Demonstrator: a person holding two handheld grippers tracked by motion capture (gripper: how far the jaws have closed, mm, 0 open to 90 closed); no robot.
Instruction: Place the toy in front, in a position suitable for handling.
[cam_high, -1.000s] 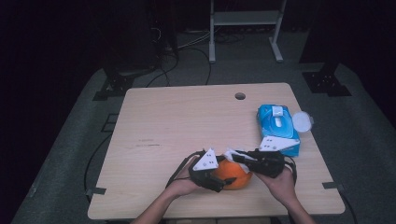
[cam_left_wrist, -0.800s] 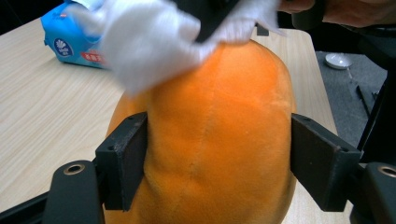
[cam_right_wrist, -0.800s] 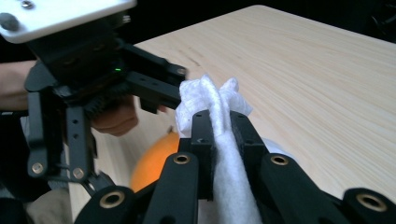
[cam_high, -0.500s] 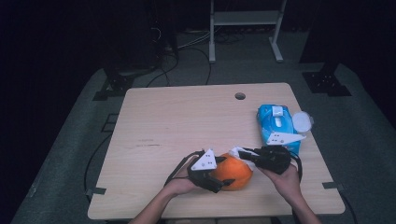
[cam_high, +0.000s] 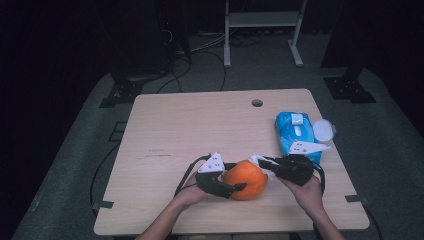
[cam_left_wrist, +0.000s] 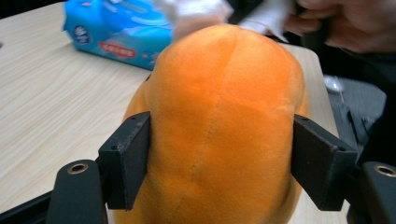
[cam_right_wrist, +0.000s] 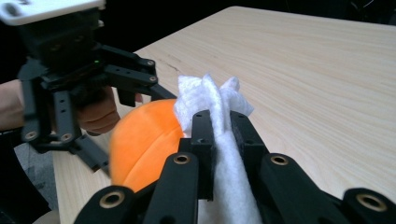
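Observation:
An orange plush ball (cam_high: 246, 180) rests on the wooden table (cam_high: 200, 125) near its front edge. My left gripper (cam_high: 232, 179) comes in from the left; its jaws have just been closing and both pads press the ball's sides (cam_left_wrist: 224, 116). My right gripper (cam_high: 263, 163) reaches in from the right, shut on a crumpled white wipe (cam_high: 256, 159). In the right gripper view the wipe (cam_right_wrist: 205, 93) bunches out past the closed jaws, right at the ball's top edge (cam_right_wrist: 144, 135).
A blue pack of wipes (cam_high: 295, 131) lies at the table's right edge, behind my right hand, with a round white lid (cam_high: 323, 130) beside it. A small cable hole (cam_high: 257, 103) sits near the far edge. Cables trail off the front left.
My right gripper has shifted a little to the right with the wipe, from the ball's top to its right upper edge. The left gripper and ball stay in place.

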